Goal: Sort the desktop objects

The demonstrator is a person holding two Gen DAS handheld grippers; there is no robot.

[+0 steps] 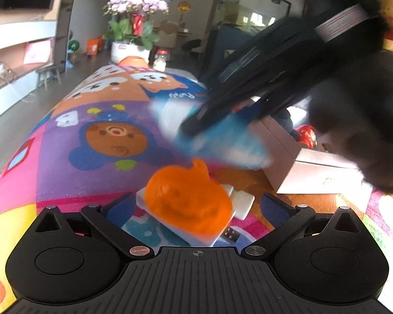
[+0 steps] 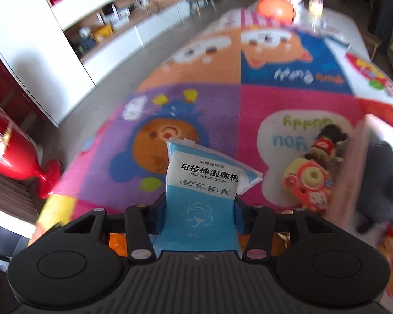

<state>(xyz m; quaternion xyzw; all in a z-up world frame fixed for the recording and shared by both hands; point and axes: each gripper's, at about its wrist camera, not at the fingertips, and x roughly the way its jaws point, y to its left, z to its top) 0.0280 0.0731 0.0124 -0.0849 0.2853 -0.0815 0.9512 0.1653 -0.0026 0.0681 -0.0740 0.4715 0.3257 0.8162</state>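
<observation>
In the right wrist view my right gripper [image 2: 200, 200] is shut on a blue and white pack of wet cotton pads [image 2: 199, 183], which sticks out forward above the colourful play mat [image 2: 288, 99]. The left wrist view shows that gripper [image 1: 196, 128] blurred, with the pack [image 1: 222, 141] hanging over the mat. My left gripper [image 1: 196, 206] stands open, low over the mat. Between its fingers, not pressed by them, lies an orange translucent toy [image 1: 188, 198] on a white block [image 1: 196, 235].
A white box [image 1: 301, 170] stands on the mat to the right of the left gripper. A small white piece [image 1: 242, 201] and a black USB plug [image 1: 232, 234] lie by the orange toy. Plush toys [image 2: 325, 144] and a red-yellow toy [image 2: 309, 183] lie at the right.
</observation>
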